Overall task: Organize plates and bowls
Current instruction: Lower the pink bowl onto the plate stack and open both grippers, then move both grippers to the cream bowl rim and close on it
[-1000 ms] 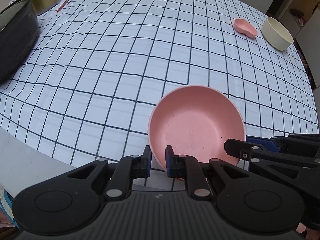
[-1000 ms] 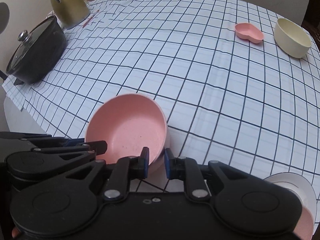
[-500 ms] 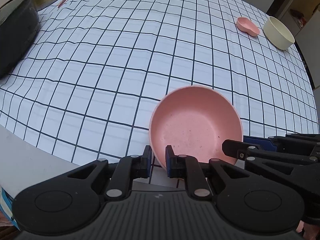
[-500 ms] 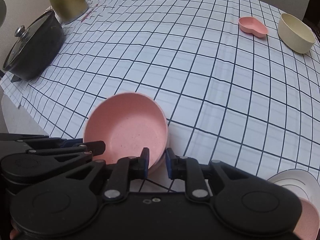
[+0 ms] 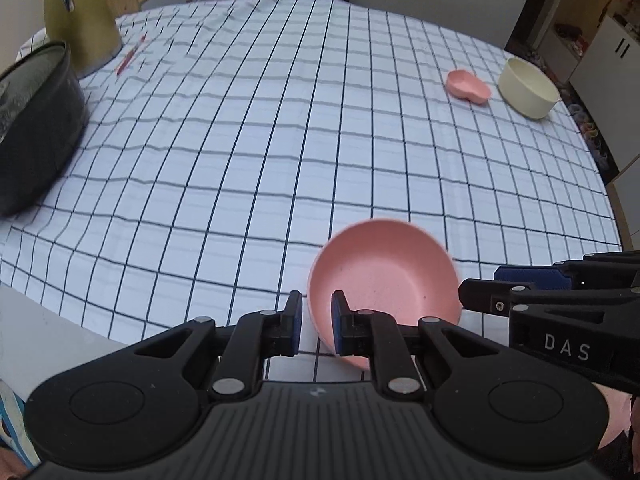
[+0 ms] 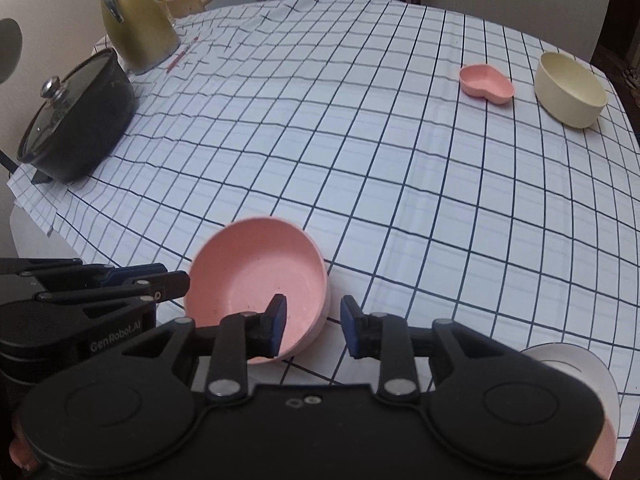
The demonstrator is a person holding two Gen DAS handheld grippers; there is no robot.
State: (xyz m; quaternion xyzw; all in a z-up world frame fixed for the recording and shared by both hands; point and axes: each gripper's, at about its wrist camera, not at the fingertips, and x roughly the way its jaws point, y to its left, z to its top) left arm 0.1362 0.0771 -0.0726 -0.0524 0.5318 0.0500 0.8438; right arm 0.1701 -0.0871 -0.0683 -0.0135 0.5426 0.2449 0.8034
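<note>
Two tongs flank the pink bowl (image 5: 384,280): left tongs (image 5: 315,326) pinching its rim, right tongs (image 6: 313,326) just spreading, so it may tip.

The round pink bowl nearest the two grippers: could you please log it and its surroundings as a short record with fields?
held item: round pink bowl, tilted
left gripper: shut on the near rim
right gripper: jaws have just been opening, astride the rim, pads clear of it
surface: white checked tablecloth
far right: small pink heart-shaped dish; round cream bowl
far left: black lidded pot
</note>
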